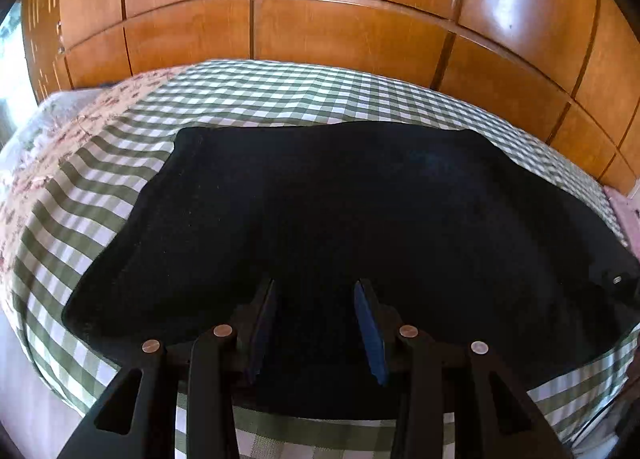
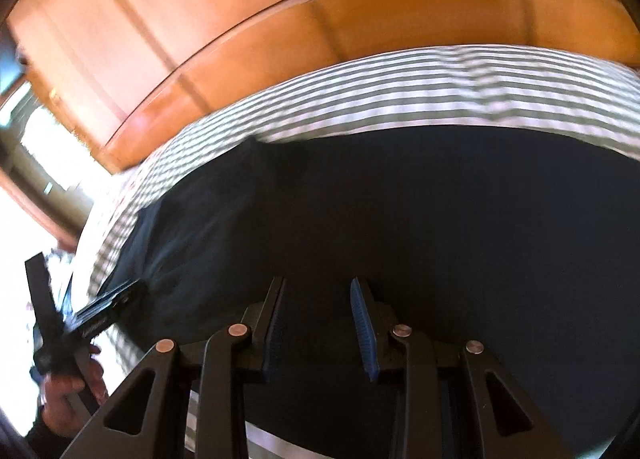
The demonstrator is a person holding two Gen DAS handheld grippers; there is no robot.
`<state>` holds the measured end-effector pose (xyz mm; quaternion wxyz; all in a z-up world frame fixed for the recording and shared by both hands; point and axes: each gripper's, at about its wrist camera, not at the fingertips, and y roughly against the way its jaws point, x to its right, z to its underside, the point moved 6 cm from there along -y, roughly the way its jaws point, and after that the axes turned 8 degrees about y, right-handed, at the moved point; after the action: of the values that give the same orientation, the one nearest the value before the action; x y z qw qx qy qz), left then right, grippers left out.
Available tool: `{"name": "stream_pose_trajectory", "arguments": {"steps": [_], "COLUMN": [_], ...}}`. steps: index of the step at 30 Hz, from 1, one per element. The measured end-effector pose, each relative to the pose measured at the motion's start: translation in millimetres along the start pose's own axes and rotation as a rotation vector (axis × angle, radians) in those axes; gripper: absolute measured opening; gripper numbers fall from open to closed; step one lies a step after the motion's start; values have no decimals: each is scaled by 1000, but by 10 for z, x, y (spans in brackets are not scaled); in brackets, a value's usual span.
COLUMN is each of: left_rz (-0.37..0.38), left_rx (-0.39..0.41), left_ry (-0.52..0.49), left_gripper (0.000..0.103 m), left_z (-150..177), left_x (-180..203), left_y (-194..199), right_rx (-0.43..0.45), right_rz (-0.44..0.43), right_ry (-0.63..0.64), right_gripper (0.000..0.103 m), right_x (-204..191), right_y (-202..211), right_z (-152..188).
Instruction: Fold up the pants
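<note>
Dark navy pants (image 1: 340,227) lie flat across a green-and-white checked bedspread (image 1: 248,95). My left gripper (image 1: 316,291) is open and empty, its fingers just above the near edge of the pants. In the right wrist view the same pants (image 2: 420,211) fill the middle. My right gripper (image 2: 318,287) is open and empty above the near part of the cloth. The left gripper (image 2: 116,299) also shows at the left of the right wrist view, held by a hand (image 2: 68,391) at the pants' left end. The right wrist view is blurred.
A wooden panelled wardrobe (image 1: 340,19) stands behind the bed. A floral pillow or cover (image 1: 52,155) lies at the bed's left end. A bright window (image 2: 36,163) is at the left. The checked bedspread (image 2: 460,91) extends beyond the pants.
</note>
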<state>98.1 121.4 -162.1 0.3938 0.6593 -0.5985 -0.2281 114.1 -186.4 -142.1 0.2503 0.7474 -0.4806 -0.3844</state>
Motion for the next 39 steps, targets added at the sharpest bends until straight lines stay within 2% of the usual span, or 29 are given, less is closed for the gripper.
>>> {"name": "stream_pose_trajectory", "arguments": {"steps": [3,5,6,7,9,10,12,15,19,21,25,27,33,36,39], "left_rz": [7,4,-2,-6,-15,-15,7,34,52,56,68,70,99,122,152], "left_rx": [-22,-32,-33,-32,-27,-25,-29,-32,-49,-54,-69,-75,-82,-86,-95], "left_ry": [46,55,54,54,60,69,95,109,71,49,35,27,7,3,6], "left_gripper": [41,41,41,41,41,41,41,41,41,41,41,41,41,41,41], "left_z": [-19,-48,-43,-46,-52,-50,-68,-44,-9,8,49,60,86,99,126], "left_x": [-21,-27,-15,-12,4,11,28,115,291,374,496,544,685,736,782], "left_y": [-24,-43,-34,-29,9,36,74,109,114,108,102,93,92,104,128], "right_rx": [47,81,129,161,240,277,349,443,512,520,561,573,543,523,541], "right_rz": [38,94,59,61,129,143,171,200,179,161,159,151,125,139,146], "right_ry": [-129,-215,-293,-349,-446,-502,-632,-792,-958,-998,-1027,-1035,-1011,-985,-911], "right_gripper": [33,33,33,34,38,41,42,42,42,40,24,21,18,16,16], "right_x": [525,890,1110,1272,1677,1865,2279,2768,3230,3343,3529,3659,3750,3675,3544], "right_y": [303,526,714,863,1252,1416,1753,2103,2217,2163,2119,2099,2032,2130,2301], "right_z": [91,164,213,255,384,464,687,1025,1352,1396,1393,1339,1171,1124,942]}}
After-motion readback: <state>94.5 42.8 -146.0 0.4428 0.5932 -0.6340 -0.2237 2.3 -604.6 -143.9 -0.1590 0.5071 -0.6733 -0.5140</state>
